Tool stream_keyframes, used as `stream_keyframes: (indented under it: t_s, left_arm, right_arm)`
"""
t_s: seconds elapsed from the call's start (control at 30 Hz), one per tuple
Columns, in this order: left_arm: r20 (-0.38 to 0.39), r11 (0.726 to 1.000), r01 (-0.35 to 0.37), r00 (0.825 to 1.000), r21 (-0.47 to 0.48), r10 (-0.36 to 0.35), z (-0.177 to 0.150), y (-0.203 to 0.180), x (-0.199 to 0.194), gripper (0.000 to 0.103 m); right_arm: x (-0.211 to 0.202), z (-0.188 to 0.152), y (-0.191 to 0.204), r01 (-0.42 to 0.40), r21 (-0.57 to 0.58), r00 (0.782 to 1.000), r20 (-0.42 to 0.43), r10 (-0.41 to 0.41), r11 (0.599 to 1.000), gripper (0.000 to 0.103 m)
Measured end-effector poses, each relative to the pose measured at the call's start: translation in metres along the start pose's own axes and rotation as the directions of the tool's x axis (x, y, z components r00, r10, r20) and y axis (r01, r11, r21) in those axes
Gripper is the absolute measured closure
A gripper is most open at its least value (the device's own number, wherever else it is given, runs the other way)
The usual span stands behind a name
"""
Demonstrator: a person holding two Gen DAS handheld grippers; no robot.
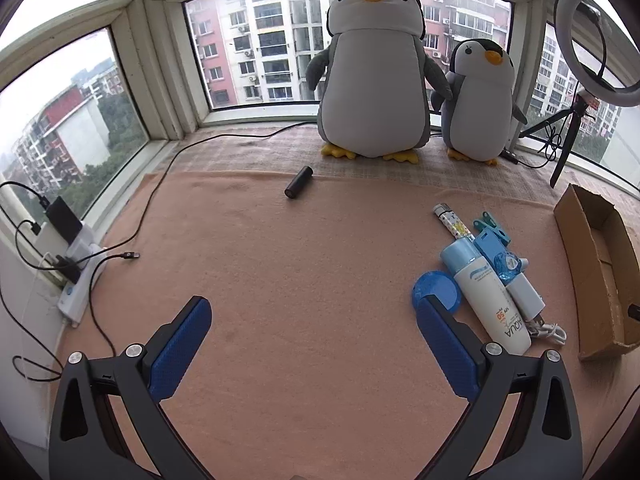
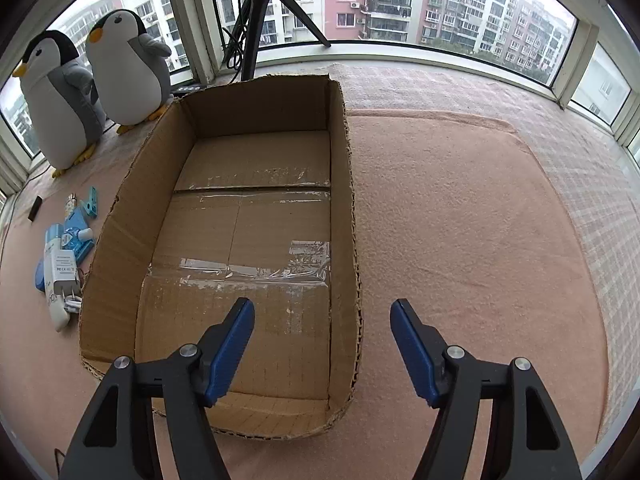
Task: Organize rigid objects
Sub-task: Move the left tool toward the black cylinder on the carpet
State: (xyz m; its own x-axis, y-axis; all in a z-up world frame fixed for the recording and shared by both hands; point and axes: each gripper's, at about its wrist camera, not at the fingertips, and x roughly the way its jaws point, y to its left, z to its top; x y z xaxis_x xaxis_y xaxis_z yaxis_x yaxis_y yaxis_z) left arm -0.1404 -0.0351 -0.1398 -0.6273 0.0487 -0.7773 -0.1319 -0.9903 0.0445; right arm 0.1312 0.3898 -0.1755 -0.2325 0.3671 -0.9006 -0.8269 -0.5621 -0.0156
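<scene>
A pile of small items lies on the pink blanket: a white sunscreen bottle (image 1: 490, 298), a blue round lid (image 1: 434, 288), a white charger (image 1: 526, 294), a blue clip (image 1: 490, 228) and a patterned tube (image 1: 452, 222). A black cylinder (image 1: 299, 187) lies apart, near the penguins. An open, empty cardboard box (image 2: 120, 248) stands right of the pile; it shows in the left wrist view (image 1: 576, 264) too. My left gripper (image 1: 312, 316) is open and empty, left of the pile. My right gripper (image 2: 322, 320) is open and empty, over the box's near right wall. The pile shows in the right wrist view (image 2: 62, 264).
Two plush penguins (image 1: 376, 68) stand at the window. A ring light on a tripod (image 1: 572, 120) stands at the right back. A power strip with chargers and cables (image 1: 76, 276) lies at the left edge. The pink blanket (image 2: 480, 240) extends right of the box.
</scene>
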Motion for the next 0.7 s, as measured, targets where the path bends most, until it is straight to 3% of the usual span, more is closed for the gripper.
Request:
stream_keyframes:
  t_s: [0.2, 0.43, 0.7]
  left_arm:
    - [-0.026, 0.996, 0.078, 0.997, -0.038, -0.079, 0.006, 0.018, 0.029, 0.002]
    - [-0.034, 1.0, -0.006, 0.999, -0.003, 0.006, 0.034, 0.032, 0.07, 0.002]
    - [-0.046, 0.996, 0.003, 0.999, 0.095, 0.002, 0.079, 0.032, 0.114, 0.011]
  right_arm:
    - [0.007, -0.006, -0.007, -0.008, 0.048, 1.0, 0.003, 0.007, 0.999, 0.047]
    - [0.018, -0.011, -0.002, 0.014, 0.051, 1.0, -0.01, -0.013, 0.999, 0.051]
    - [0.024, -0.013, -0.003, 0.036, 0.059, 0.999, -0.026, -0.035, 0.998, 0.055]
